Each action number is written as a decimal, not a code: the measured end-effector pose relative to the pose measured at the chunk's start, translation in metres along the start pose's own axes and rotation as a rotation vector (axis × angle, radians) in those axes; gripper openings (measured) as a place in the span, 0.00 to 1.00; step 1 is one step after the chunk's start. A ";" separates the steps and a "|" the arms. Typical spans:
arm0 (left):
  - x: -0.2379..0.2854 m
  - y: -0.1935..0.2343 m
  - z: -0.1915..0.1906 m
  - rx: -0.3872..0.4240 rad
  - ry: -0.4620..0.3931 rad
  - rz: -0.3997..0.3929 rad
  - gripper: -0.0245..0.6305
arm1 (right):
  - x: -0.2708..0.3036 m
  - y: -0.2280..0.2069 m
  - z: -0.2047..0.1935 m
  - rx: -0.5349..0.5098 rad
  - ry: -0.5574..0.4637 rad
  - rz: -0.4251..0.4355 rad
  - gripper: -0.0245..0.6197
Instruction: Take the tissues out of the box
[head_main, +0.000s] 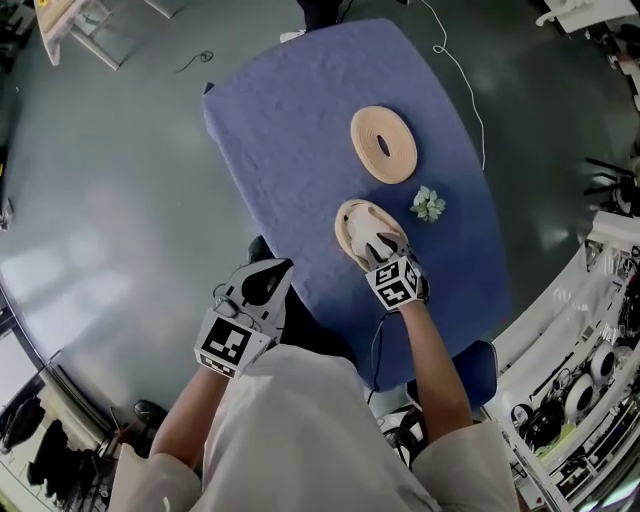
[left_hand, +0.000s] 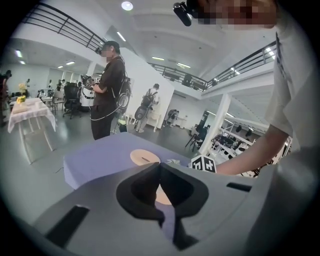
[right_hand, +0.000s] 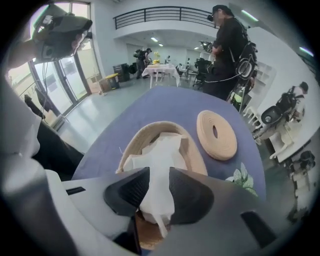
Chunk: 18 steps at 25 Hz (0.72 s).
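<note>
Above the open box (right_hand: 129, 147), the right gripper (right_hand: 159, 172), jaws apart, straddles a raised tissue (right_hand: 162, 147); pinching it seems next. Left gripper (left_hand: 160, 167) clenched, empty.

Table (head_main: 280, 130): bare cloth across the upper left and left of the head view, open to approach.
Obstacles, centre right: lid (head_main: 383, 144) lying flat, box (head_main: 350, 222) below it, plant sprig (head_main: 429, 204) near the box's right.
Narrow bare lanes run between them.
Right gripper (head_main: 378, 245) fills the space over the box.
</note>
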<state>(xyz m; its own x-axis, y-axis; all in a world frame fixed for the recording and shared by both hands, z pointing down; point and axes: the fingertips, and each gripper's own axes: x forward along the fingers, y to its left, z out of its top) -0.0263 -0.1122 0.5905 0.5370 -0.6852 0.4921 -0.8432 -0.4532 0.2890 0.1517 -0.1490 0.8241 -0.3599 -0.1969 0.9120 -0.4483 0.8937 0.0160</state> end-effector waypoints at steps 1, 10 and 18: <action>-0.001 0.003 -0.002 -0.007 0.001 0.008 0.05 | 0.004 0.001 -0.001 -0.028 0.018 0.001 0.26; -0.008 0.019 -0.018 -0.052 0.012 0.038 0.05 | 0.023 -0.001 -0.005 -0.143 0.116 -0.042 0.15; -0.018 0.024 -0.029 -0.069 0.026 0.044 0.05 | 0.014 0.001 -0.001 -0.085 0.076 -0.049 0.09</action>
<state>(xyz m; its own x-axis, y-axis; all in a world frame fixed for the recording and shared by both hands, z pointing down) -0.0571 -0.0939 0.6126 0.4991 -0.6882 0.5266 -0.8663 -0.3818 0.3221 0.1472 -0.1505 0.8376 -0.2746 -0.2129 0.9377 -0.3921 0.9152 0.0930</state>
